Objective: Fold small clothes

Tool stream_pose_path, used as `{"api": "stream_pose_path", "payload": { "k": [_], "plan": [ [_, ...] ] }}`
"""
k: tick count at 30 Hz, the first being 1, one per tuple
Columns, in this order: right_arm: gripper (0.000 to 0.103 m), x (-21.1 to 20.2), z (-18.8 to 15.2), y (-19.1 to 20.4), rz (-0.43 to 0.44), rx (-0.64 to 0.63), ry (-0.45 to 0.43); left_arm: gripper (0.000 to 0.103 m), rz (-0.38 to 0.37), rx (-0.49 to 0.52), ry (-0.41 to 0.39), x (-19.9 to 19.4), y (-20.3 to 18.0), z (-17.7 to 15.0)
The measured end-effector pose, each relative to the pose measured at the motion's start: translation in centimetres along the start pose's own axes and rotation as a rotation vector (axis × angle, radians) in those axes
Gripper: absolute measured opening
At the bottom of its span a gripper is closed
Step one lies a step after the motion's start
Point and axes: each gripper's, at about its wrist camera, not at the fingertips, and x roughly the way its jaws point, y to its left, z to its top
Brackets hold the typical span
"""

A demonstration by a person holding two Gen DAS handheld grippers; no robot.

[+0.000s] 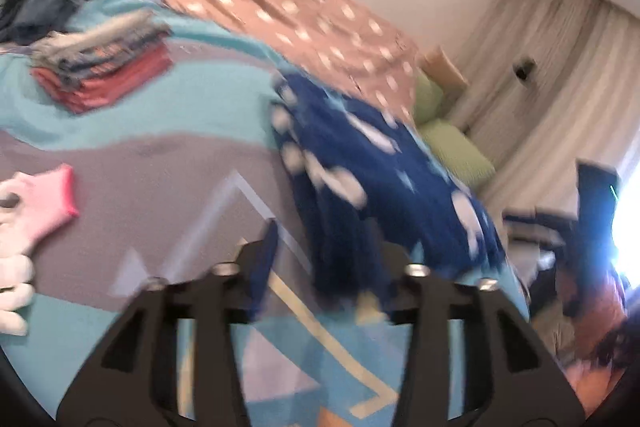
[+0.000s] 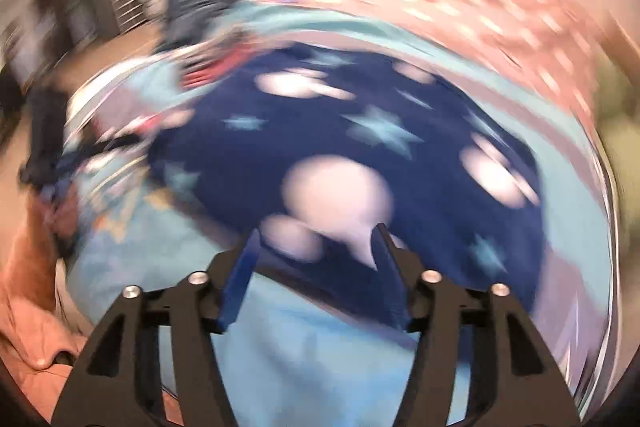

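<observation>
- Left wrist view: left claw [image 1: 320, 263], black with blue finger pads, spread apart; the dark blue cloth printed with white shapes [image 1: 372, 163] hangs across its right finger, and blur hides whether either pad presses it.
- Same view: the dark blue cloth lies rumpled on the bed's turquoise-and-grey bedspread with pale geometric lines [image 1: 160, 163], just ahead of the claw.
- Same view: stack of folded clothes in grey, blue and red layers [image 1: 100, 67] rests on the bedspread at upper left, well apart from the claw.
- Same view: small pink garment [image 1: 48, 203] lies at the left edge, with white pieces [image 1: 14, 279] below it.
- Same view: pink blanket with white dots [image 1: 296, 11] lies beyond the dark blue cloth; green cushions [image 1: 456, 147] sit to its right; pale curtains [image 1: 540, 67] hang behind.
- Right wrist view, heavily blurred: right claw [image 2: 316, 247], black with blue pads, spread apart over the near edge of the dark blue cloth [image 2: 340, 131], which here shows pale stars and white blobs and lies spread on the bedspread [image 2: 304, 347].
- Same view: whether the right pads touch the cloth cannot be told.
</observation>
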Motion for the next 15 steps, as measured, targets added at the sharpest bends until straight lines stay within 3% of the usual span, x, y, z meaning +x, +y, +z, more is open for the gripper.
{"api": "stream_pose_path", "payload": {
  "k": [2, 5, 11, 15],
  "plan": [
    [0.061, 3.5, 1.7, 3.9, 0.064, -0.12, 0.028, 0.048, 0.001, -0.036, -0.017, 0.5, 0.8, 1.0],
    [0.061, 6.8, 2.2, 8.6, 0.06, -0.275, 0.041, 0.047, 0.026, -0.037, 0.025, 2.6, 1.9, 2.7],
    [0.061, 8.3, 2.7, 12.8, -0.076, -0.478, -0.045, 0.047, -0.041, 0.03, 0.189, 10.3, 3.3, 8.9],
    [0.061, 10.2, 2.6, 13.2, -0.141, -0.508, -0.032, 0.046, -0.013, 0.101, 0.297, 15.6, 3.0, 11.0]
  ]
}}
